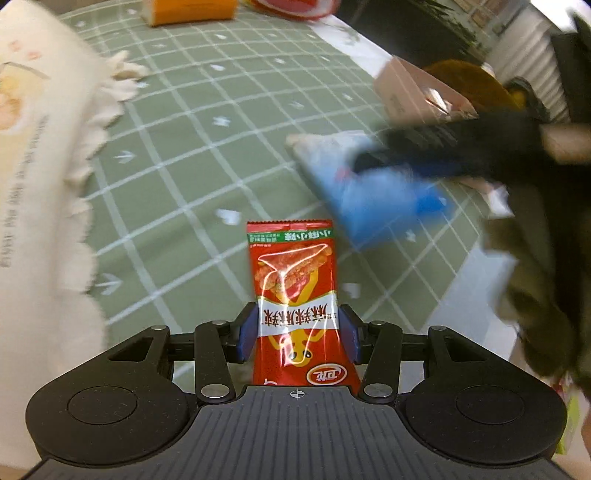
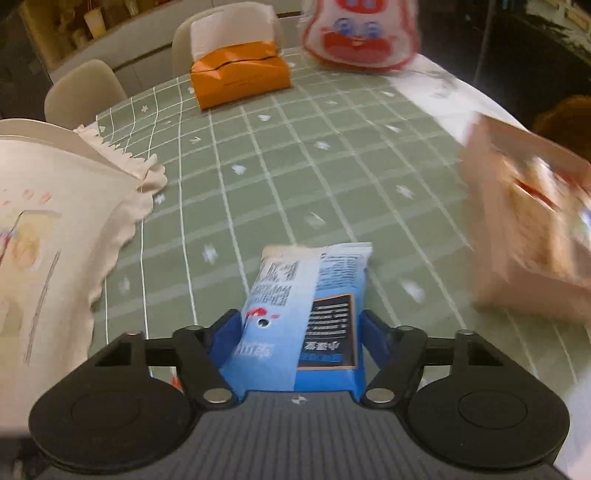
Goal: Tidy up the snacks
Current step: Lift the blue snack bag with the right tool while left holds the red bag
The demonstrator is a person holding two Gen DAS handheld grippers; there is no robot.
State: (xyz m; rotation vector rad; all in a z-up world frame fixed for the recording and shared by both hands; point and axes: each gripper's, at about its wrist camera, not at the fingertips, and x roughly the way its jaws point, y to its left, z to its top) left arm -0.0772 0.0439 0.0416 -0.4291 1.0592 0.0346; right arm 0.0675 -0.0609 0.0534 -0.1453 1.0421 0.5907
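My left gripper (image 1: 298, 314) is shut on a red snack packet (image 1: 291, 266) with a lizard picture, which sticks out forward above the green checked tablecloth (image 1: 192, 147). My right gripper (image 2: 299, 317) is shut on a blue and white snack packet (image 2: 314, 280), its blue pads pressing on both sides. In the left wrist view that same blue packet (image 1: 376, 199) shows blurred at the right, held off the table by the dark right gripper.
A cream cloth-lined basket (image 2: 55, 206) stands at the left, also in the left wrist view (image 1: 37, 166). An orange tissue box (image 2: 240, 77) and a red-and-white cartoon bag (image 2: 358, 33) sit at the far side. A pink box (image 2: 524, 221) is at the right. Chairs (image 2: 85, 88) stand behind.
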